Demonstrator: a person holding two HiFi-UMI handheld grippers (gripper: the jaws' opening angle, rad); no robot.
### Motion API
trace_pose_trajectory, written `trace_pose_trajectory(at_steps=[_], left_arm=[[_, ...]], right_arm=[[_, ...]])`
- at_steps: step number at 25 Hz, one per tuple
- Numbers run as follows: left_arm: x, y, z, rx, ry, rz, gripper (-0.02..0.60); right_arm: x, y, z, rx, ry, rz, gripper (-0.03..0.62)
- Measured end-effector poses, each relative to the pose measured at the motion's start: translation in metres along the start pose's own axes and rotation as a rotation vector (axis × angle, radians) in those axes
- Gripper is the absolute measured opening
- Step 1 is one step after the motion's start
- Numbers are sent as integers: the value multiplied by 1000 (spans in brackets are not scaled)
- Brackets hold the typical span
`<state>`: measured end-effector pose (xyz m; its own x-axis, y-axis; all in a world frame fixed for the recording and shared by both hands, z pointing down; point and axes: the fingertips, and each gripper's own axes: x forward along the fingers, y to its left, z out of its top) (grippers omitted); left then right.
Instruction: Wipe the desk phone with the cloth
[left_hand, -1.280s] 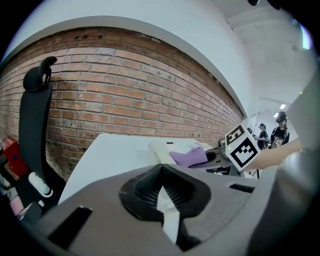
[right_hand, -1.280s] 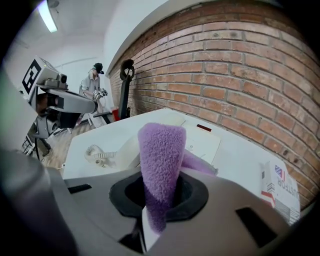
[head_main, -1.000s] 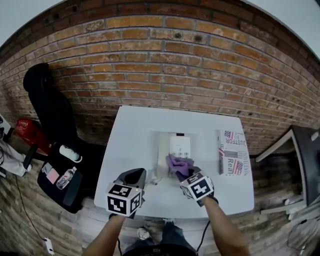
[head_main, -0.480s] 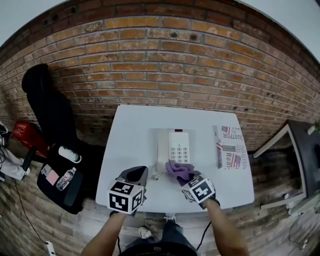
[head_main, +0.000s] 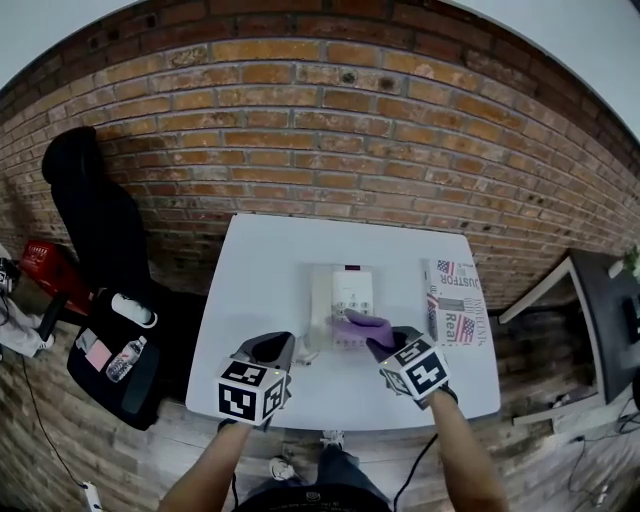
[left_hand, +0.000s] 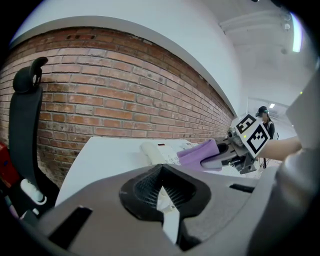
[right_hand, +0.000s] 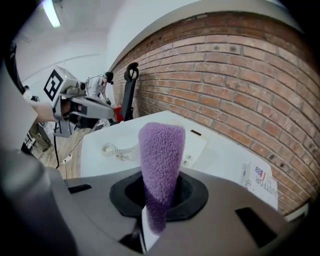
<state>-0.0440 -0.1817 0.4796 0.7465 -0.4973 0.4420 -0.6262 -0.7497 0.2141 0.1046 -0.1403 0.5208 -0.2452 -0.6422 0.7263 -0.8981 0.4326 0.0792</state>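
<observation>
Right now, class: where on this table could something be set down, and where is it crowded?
Bare: the table's left part, between the desk phone and the left edge, and the far strip behind it. Crowded: the near middle, with cloth, cord, left gripper and right gripper; the newspaper fills the right side.

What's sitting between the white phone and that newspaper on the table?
Nothing: the head view shows only bare white table between the desk phone and the newspaper.
</observation>
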Motion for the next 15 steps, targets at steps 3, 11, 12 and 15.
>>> trace_pose_trajectory(at_steps=[3,11,12,15], left_arm=[[3,3,3,-8,-3,7,5],[8,20,18,-36,-22,69,5],[8,23,19,-41,-24,78,5],[9,34,22,-57,-28,111,5]], right_arm=[[-7,-15,25,0,-42,-4,44],[8,-43,92,-88,-98,18,44],[13,-45,101,-101,-103,22,44],[30,-51,124,-134,-114,31,44]])
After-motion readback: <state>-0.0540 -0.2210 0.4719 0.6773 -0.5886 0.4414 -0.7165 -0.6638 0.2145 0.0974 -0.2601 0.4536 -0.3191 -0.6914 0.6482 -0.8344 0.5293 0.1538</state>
